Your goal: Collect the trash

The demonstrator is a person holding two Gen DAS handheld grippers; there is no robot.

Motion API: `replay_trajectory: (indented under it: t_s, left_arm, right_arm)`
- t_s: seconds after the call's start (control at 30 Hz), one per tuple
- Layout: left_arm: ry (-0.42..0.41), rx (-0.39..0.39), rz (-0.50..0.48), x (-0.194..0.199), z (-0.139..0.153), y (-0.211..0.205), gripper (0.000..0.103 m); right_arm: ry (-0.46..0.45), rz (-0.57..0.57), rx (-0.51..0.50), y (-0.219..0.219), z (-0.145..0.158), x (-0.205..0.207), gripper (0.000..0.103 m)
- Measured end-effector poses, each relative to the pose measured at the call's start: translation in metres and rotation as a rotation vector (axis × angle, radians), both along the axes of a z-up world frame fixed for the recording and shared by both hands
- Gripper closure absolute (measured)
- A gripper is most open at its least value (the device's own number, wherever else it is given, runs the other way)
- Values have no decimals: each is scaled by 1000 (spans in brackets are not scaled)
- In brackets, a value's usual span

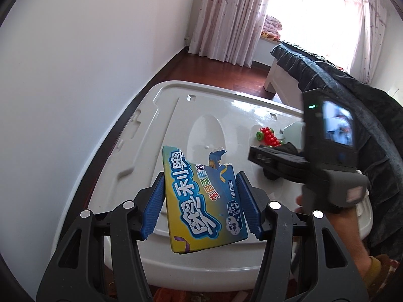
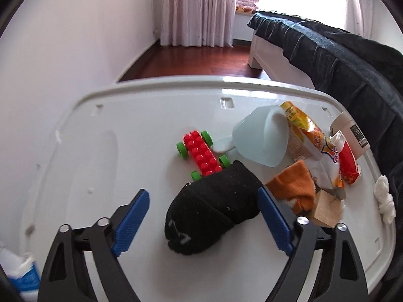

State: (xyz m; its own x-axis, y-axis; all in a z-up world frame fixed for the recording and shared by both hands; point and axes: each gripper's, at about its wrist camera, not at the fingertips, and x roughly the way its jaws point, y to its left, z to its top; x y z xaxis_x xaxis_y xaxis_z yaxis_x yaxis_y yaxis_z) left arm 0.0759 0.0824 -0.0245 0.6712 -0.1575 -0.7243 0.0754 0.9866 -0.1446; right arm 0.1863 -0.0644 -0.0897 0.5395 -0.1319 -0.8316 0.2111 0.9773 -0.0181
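Two tools busy: left tool clamps torn blue snack box above white desk; right tool wide, straddling black sock. Skip sock; steer toward wrappers instead.

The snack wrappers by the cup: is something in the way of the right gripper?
Yes. A black sock lies between the open right gripper and the wrappers. An orange cloth lies just in front of them too.
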Motion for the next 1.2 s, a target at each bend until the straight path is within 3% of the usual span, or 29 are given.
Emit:
replay_trajectory:
  t_s: [0.1,0.23,0.5,0.7,1.0,1.2]
  left_arm:
    - [0,-5,-7,0,-1,-1,48]
    - [8,-11,-21,-2,-4,-7,48]
    - [-6,-19,-82,-16,3,-24,48]
    - [15,-42,-164,-62,5,-40,48]
    - [111,5,-251,-142,-33,-72,47]
    - [196,41,-245,-168,-65,-76,47]
  right_arm:
    - [2,-3,-26,0,-3,4,44]
    - [-19,33,9,-9,3,-7,54]
    - [-97,99,62,-30,35,-72,55]
    - [-113,164,60,-48,64,-169,54]
    - [63,163,104,-73,16,-291,53]
    - [129,140,114,-76,-7,-316,53]
